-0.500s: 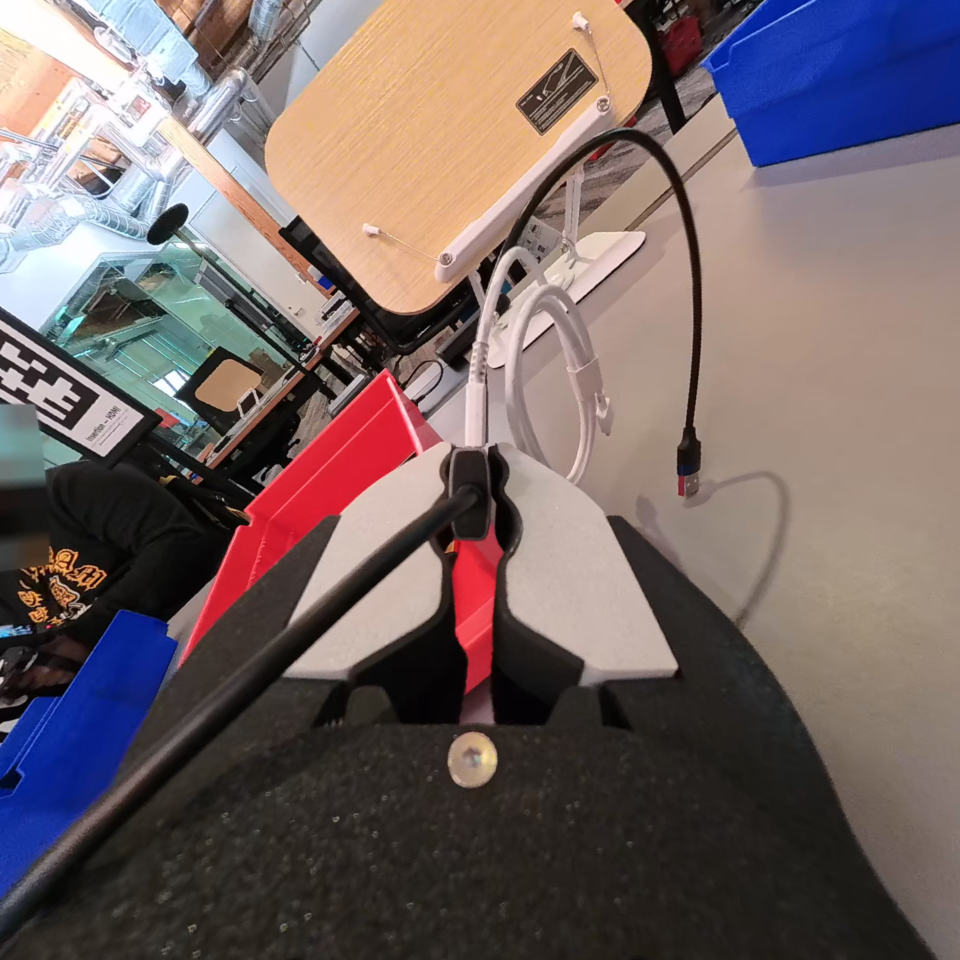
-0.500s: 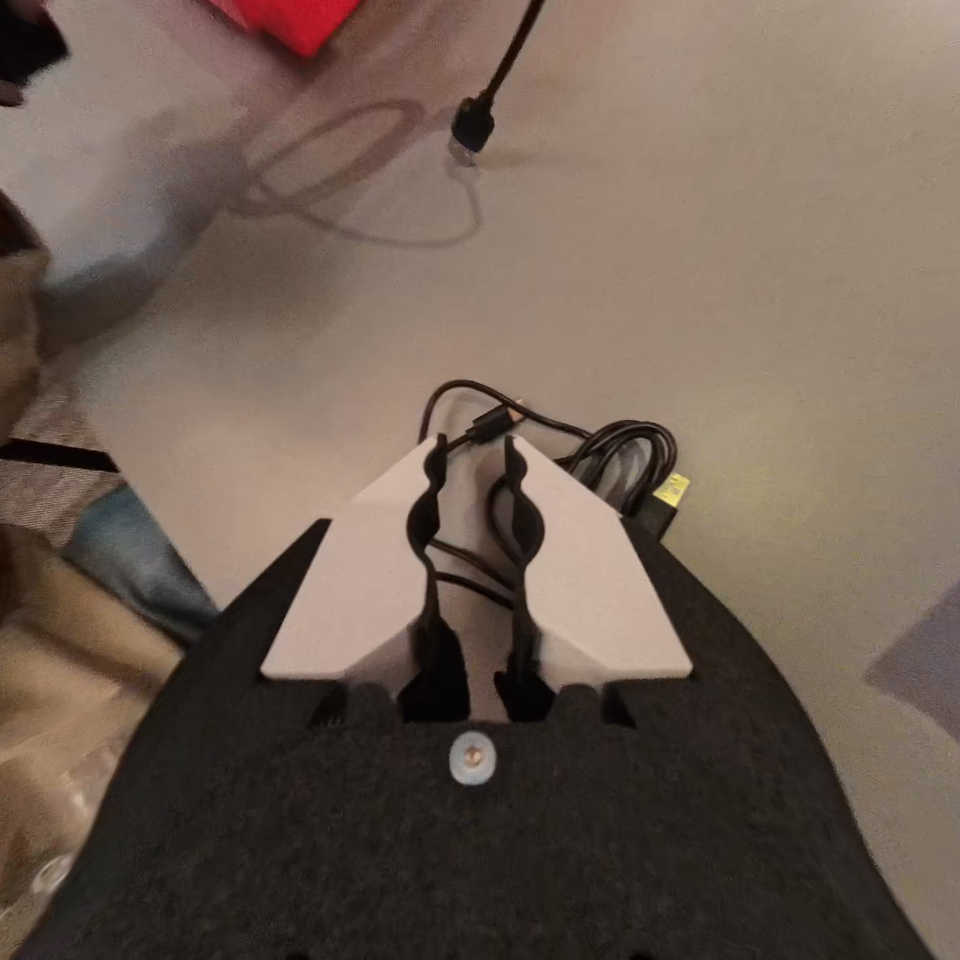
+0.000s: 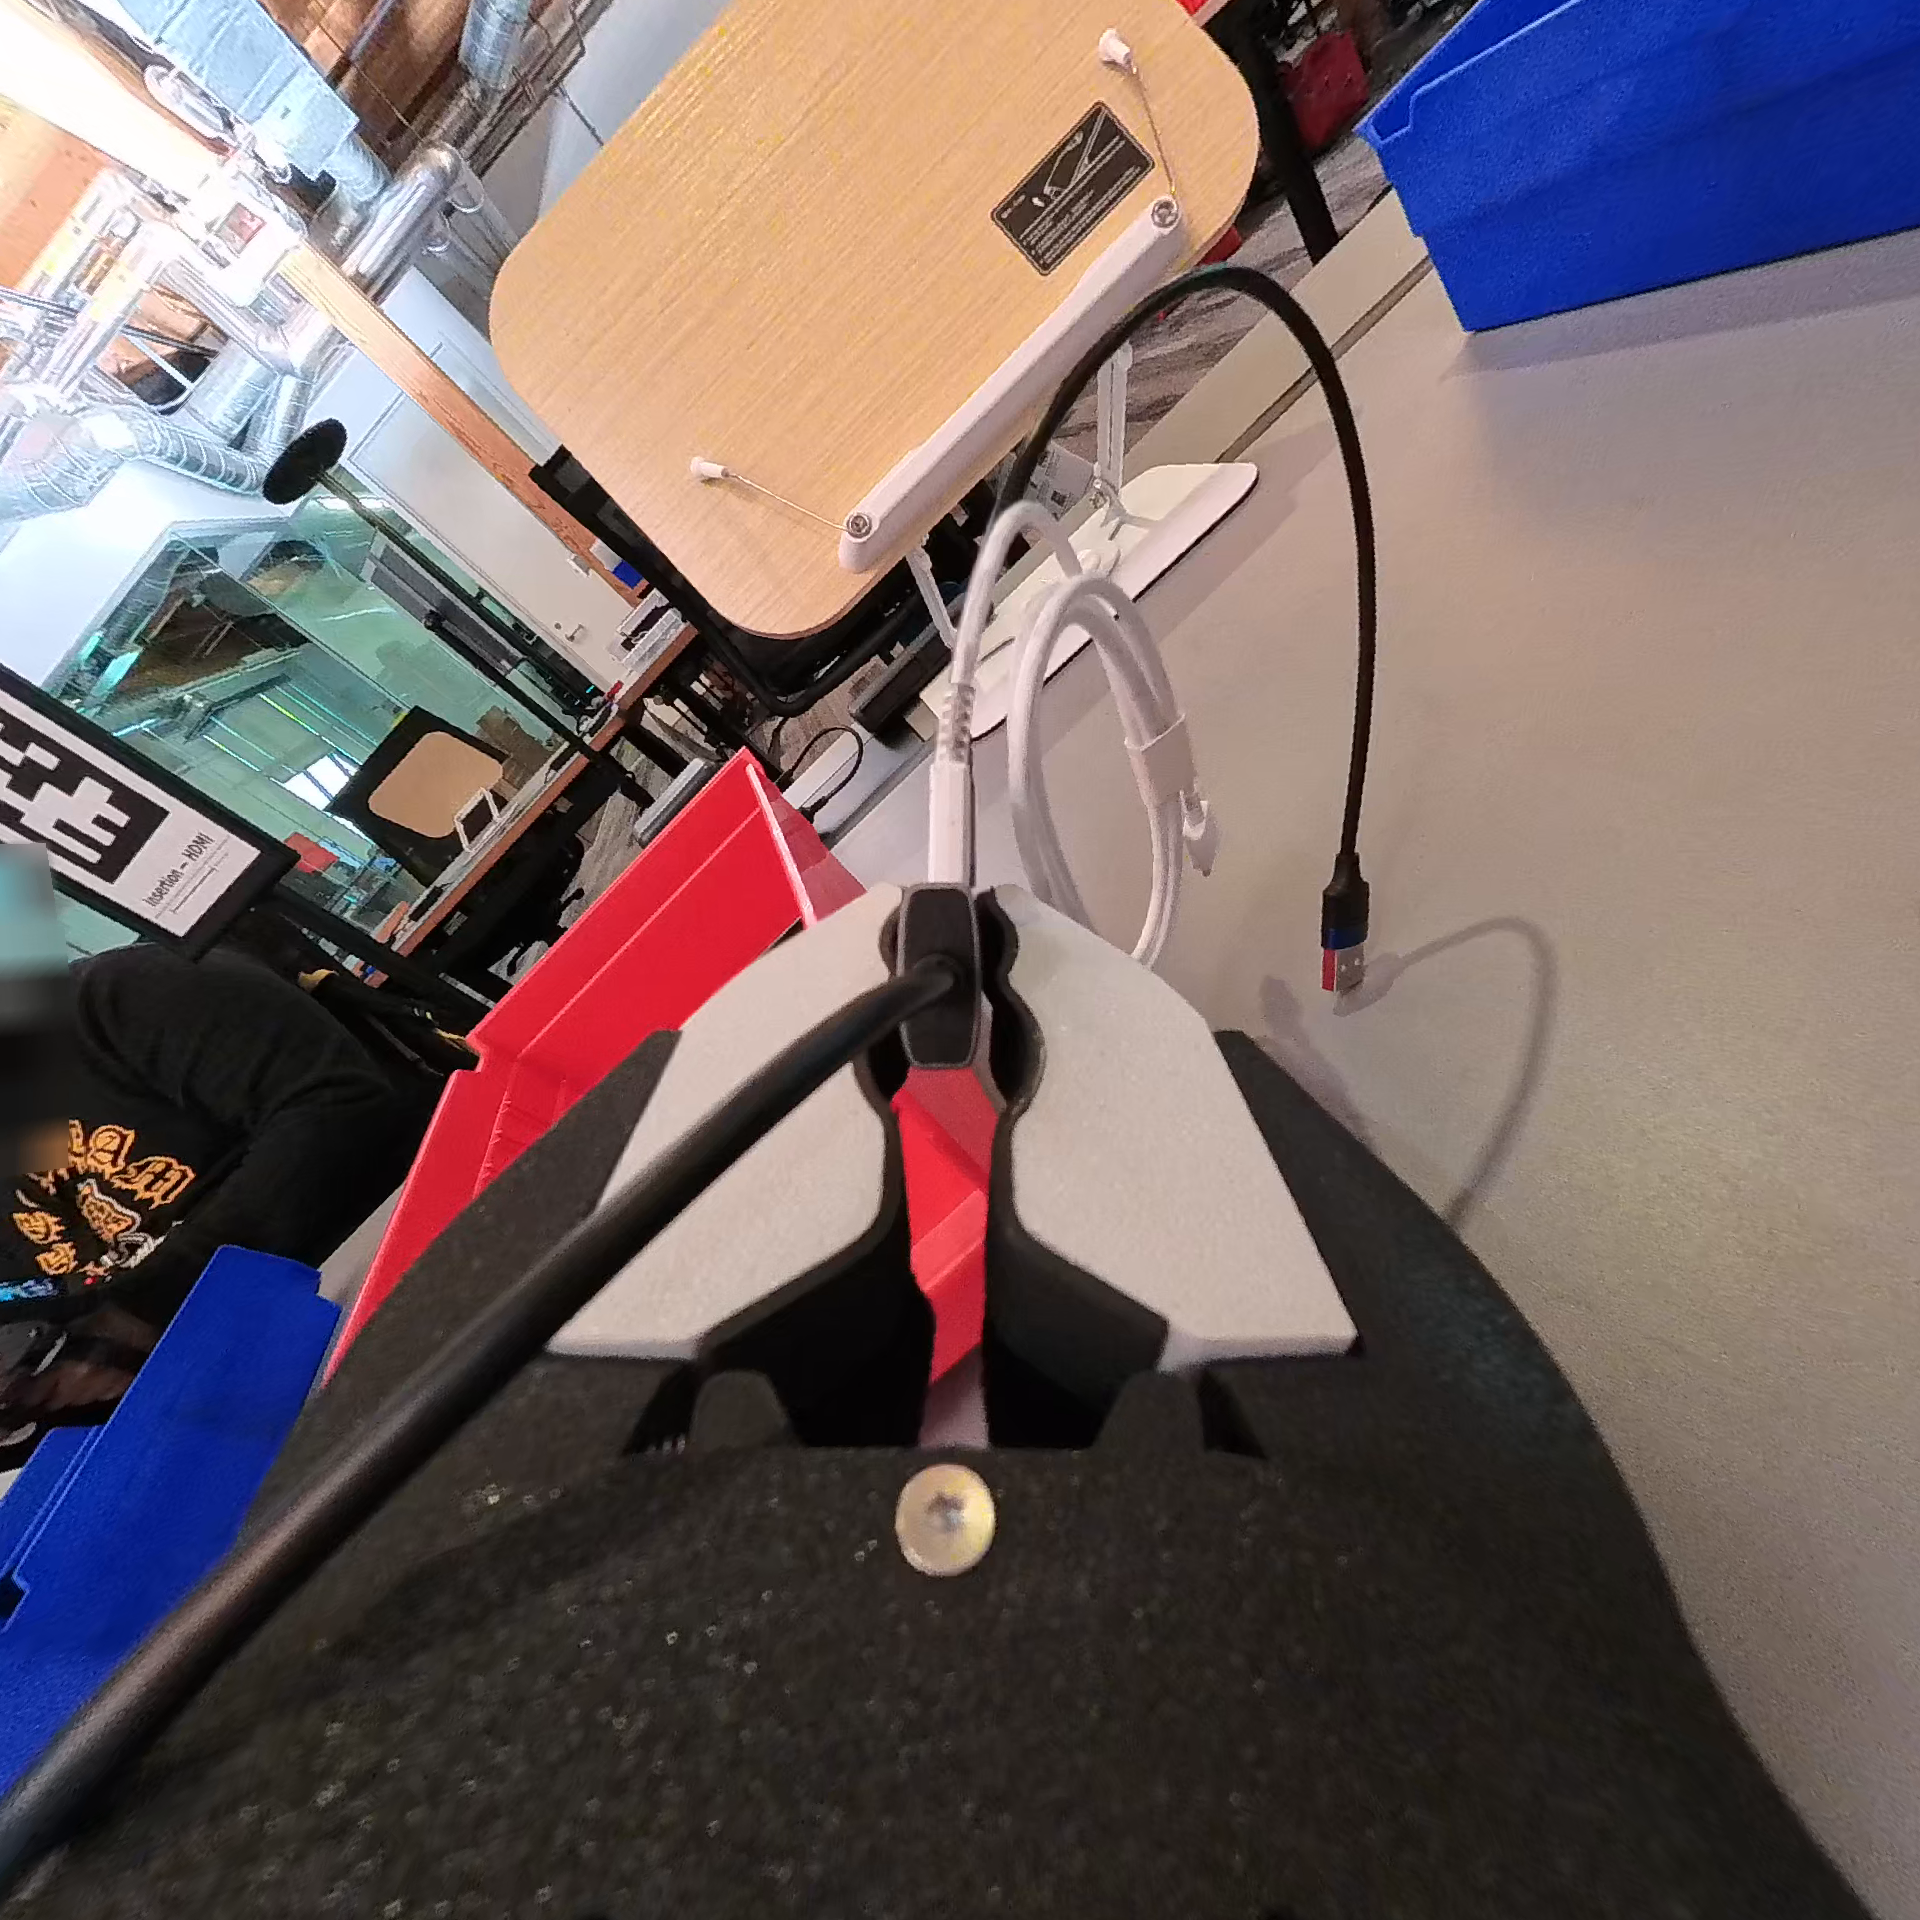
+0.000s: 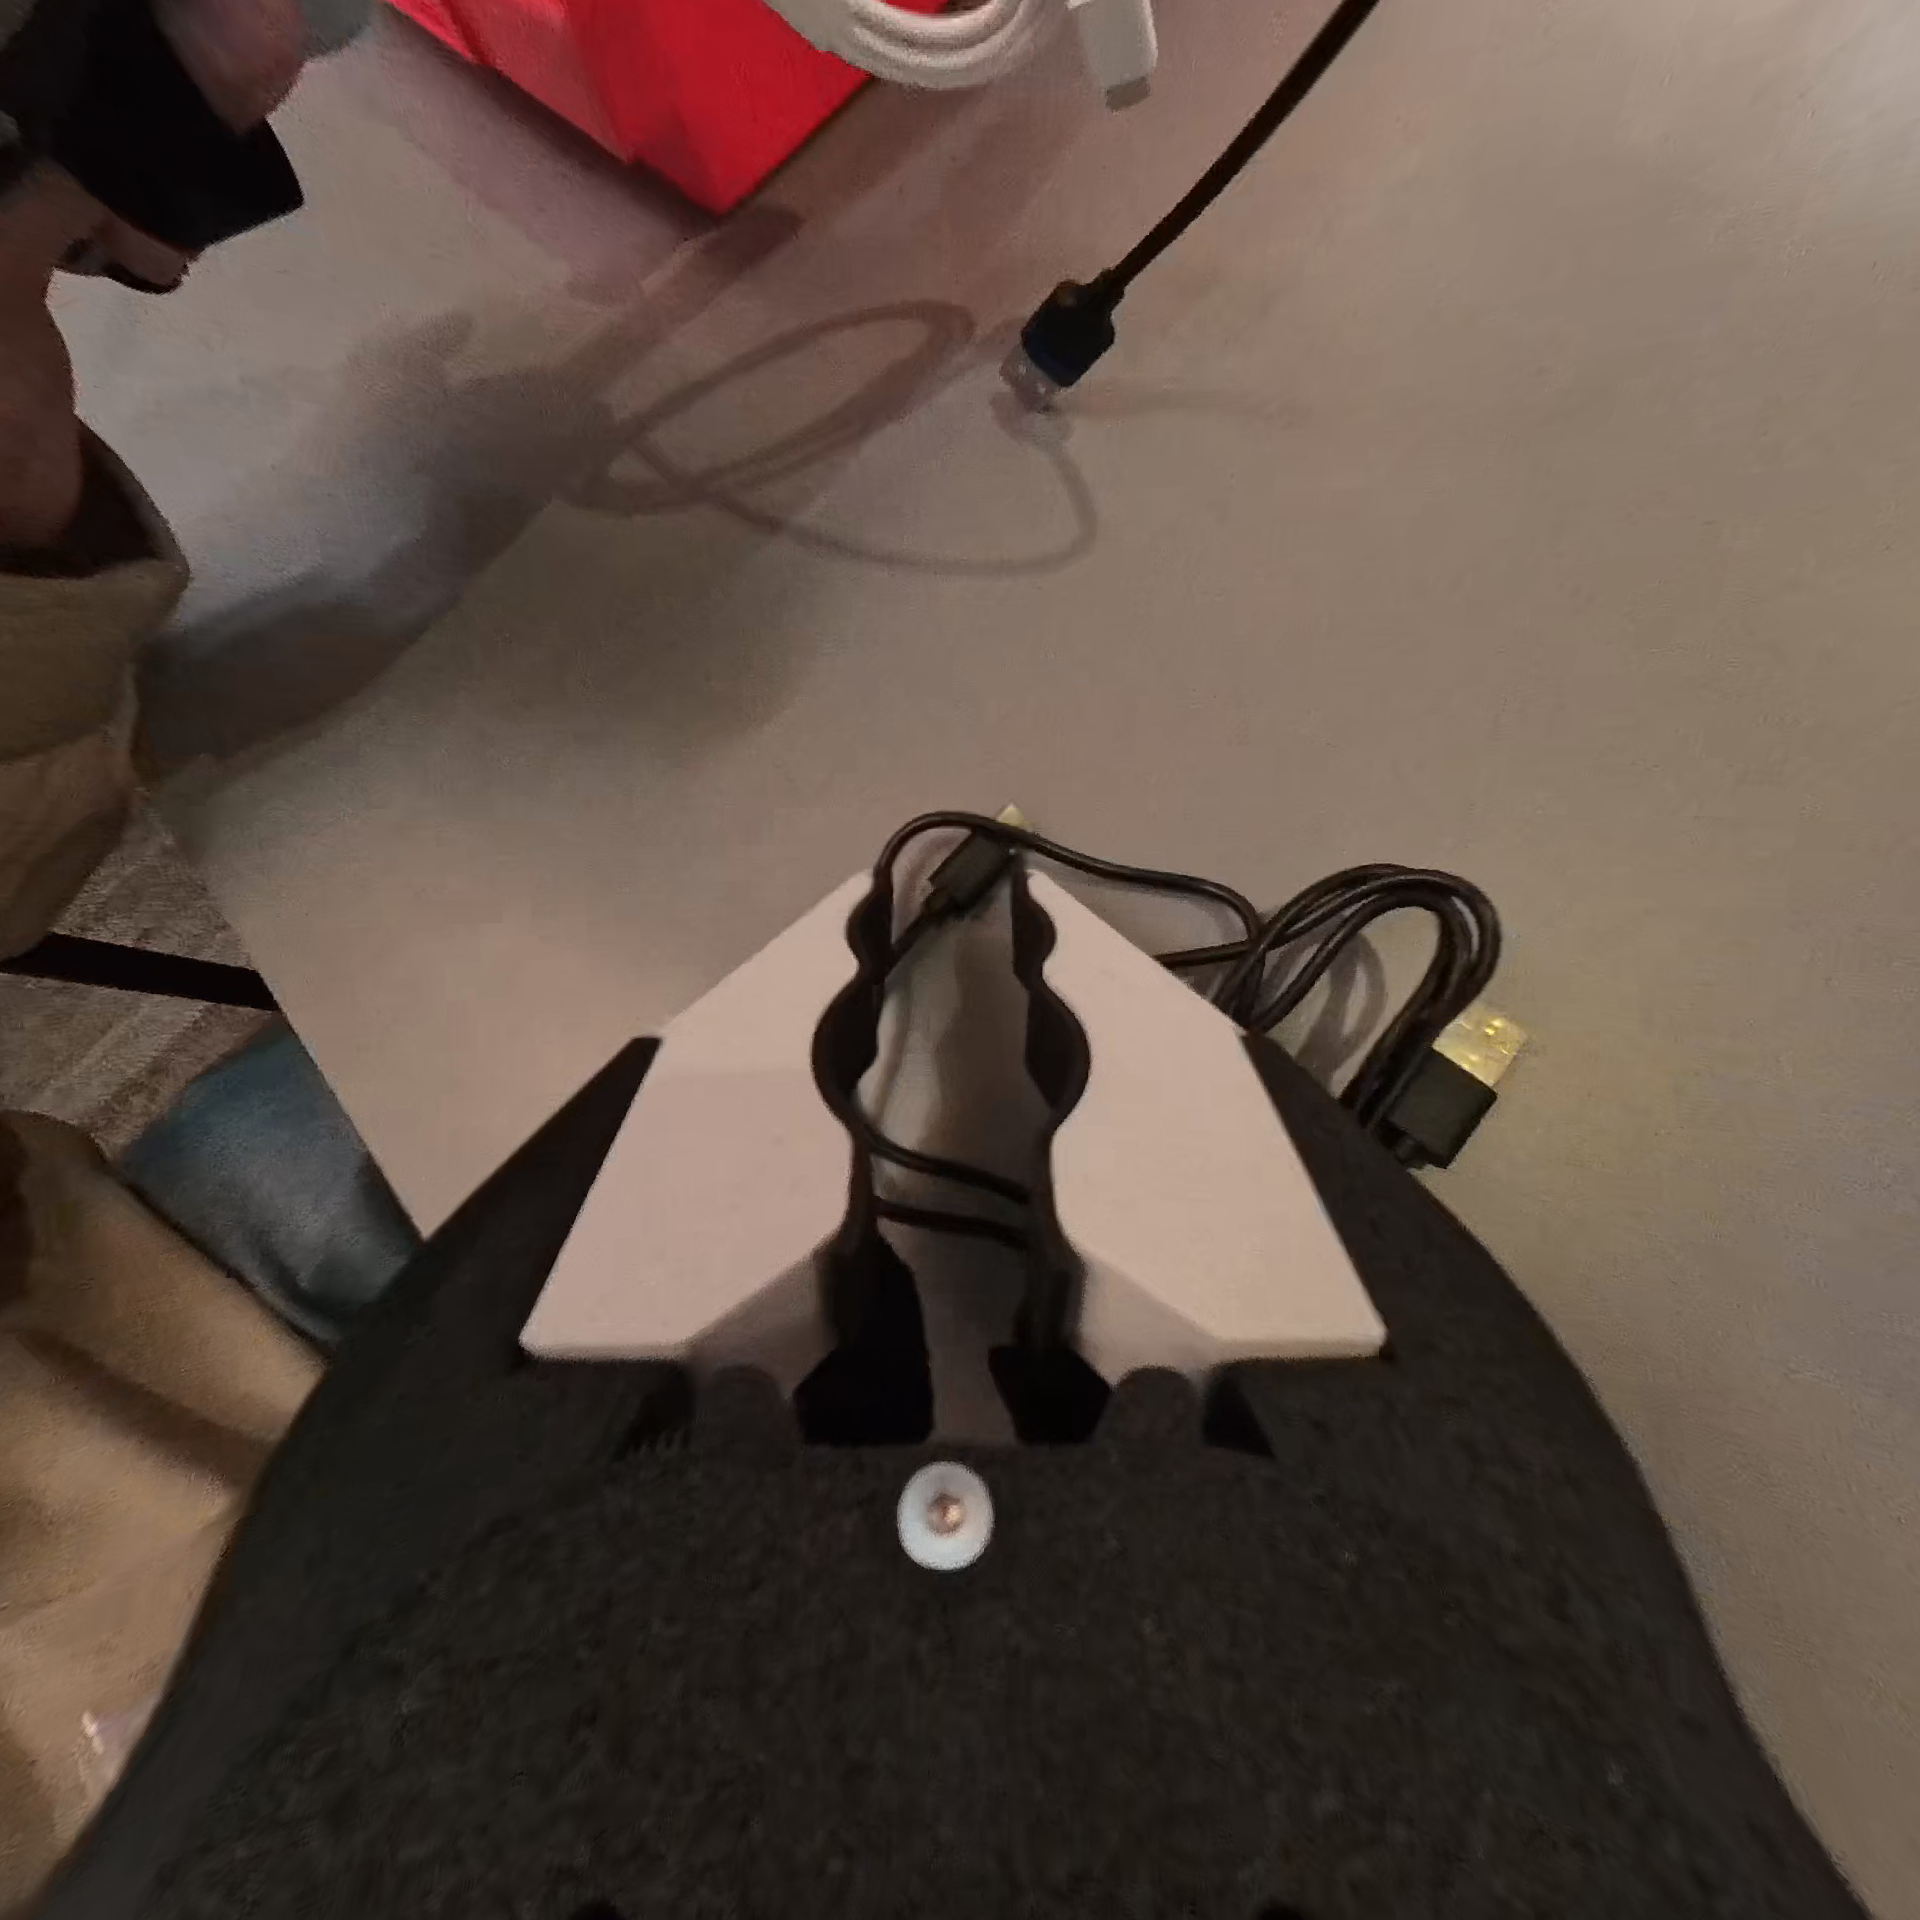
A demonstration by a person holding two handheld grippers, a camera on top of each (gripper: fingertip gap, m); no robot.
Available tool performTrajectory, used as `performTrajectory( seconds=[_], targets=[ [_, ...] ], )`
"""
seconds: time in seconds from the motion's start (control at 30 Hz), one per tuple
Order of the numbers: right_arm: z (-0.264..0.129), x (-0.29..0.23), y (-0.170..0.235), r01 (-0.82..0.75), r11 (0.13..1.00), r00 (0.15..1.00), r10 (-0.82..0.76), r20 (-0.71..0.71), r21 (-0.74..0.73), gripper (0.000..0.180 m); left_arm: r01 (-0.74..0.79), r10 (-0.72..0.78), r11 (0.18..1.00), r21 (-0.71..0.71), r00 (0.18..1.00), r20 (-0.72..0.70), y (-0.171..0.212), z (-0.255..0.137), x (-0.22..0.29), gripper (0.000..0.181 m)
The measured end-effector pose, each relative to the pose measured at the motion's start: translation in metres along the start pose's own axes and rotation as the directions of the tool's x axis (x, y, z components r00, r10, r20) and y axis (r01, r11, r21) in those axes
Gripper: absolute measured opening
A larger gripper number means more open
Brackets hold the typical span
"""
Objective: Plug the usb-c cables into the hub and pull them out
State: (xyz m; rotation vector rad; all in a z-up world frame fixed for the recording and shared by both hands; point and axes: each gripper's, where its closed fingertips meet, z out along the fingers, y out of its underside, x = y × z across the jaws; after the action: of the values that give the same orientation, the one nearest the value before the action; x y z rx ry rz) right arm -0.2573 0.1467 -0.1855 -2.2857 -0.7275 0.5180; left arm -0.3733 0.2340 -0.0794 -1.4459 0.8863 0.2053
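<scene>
1. The left gripper (image 3: 940,977) is squeezing a small black hub (image 3: 938,992) tight between its tips, with the hub's own black cord (image 3: 540,1278) running back over one finger. It is being held up off the table — I think so the cables can hang free and be pushed in or pulled out.
2. A white cable (image 3: 951,800) is sticking out of the far end of the hub, with its spare loops (image 3: 1122,769) hanging beside it. A black braided cable (image 3: 1340,582) is arching up from behind the hub too, and its red and blue plug (image 3: 1342,940) is dangling just over the grey table (image 3: 1662,831).
3. The right gripper (image 4: 951,894) is hovering low with its fingers apart, holding nothing. A small plug of a thin black cable (image 4: 961,878) is lying right at its tips — maybe the next one to grab.
4. That cable is bundled (image 4: 1382,956) beside the fingers with a yellow-tipped plug (image 4: 1465,1081), so it could snag.
5. A red bin (image 3: 665,987), blue bins (image 3: 1662,156) and a wooden stand (image 3: 831,260) are sitting around.
</scene>
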Motion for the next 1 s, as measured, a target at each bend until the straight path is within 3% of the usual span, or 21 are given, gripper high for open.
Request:
performTrajectory(
  seconds=[0.23, 0.4, 0.47, 0.57, 0.63, 0.67, 0.73, 0.83, 0.93, 1.0],
  targets=[
    [0.008, -0.007, 0.005, 0.063, 0.998, 0.998, -0.062, -0.03, 0.007, 0.022, -0.007, 0.007, 1.0, -0.003, 1.0, -0.01, 0.0, 0.001, 0.003, 0.01],
    [0.01, -0.018, 0.007, 0.198, 0.98, 0.979, -0.197, -0.042, 0.014, 0.013, -0.011, 0.011, 1.0, -0.002, 1.0, -0.012, 0.0, 0.001, 0.004, 0.01],
    [0.008, -0.025, 0.01, 0.277, 0.961, 0.961, -0.277, 0.016, -0.019, 0.012, -0.013, 0.013, 1.0, 0.0, 1.0, -0.013, -0.001, 0.001, 0.004, 0.01],
    [-0.006, -0.042, 0.015, 0.426, 0.903, 0.889, -0.407, 0.212, -0.054, 0.011, -0.014, 0.014, 1.0, 0.006, 1.0, -0.016, -0.002, 0.0, 0.005, 0.01],
    [-0.033, -0.062, 0.032, 0.615, 0.788, 0.733, -0.559, 0.388, -0.025, 0.011, -0.018, 0.019, 1.0, 0.016, 1.0, -0.024, -0.004, -0.001, 0.006, 0.01],
    [-0.043, -0.058, 0.042, 0.704, 0.708, 0.667, -0.632, 0.395, -0.055, 0.01, -0.025, 0.026, 0.999, 0.022, 0.999, -0.029, -0.005, -0.001, 0.007, 0.01],
    [-0.051, -0.024, 0.046, 0.76, 0.616, 0.649, -0.704, 0.289, -0.208, 0.01, -0.046, 0.047, 0.998, 0.034, 0.998, -0.04, -0.007, -0.001, 0.011, 0.01],
    [-0.063, 0.026, 0.031, 0.718, 0.602, 0.667, -0.739, 0.098, -0.349, 0.01, -0.082, 0.085, 0.995, 0.052, 0.995, -0.06, -0.011, -0.001, 0.019, 0.01],
    [-0.068, 0.043, -0.01, 0.732, 0.639, 0.631, -0.766, -0.119, -0.237, 0.01, -0.118, 0.122, 0.991, 0.066, 0.99, -0.069, -0.015, -0.002, 0.025, 0.01],
    [-0.07, 0.029, -0.025, 0.713, 0.694, 0.683, -0.719, -0.126, -0.098, 0.01, -0.135, 0.141, 0.988, 0.076, 0.988, -0.07, -0.018, -0.003, 0.028, 0.01]
  ],
)
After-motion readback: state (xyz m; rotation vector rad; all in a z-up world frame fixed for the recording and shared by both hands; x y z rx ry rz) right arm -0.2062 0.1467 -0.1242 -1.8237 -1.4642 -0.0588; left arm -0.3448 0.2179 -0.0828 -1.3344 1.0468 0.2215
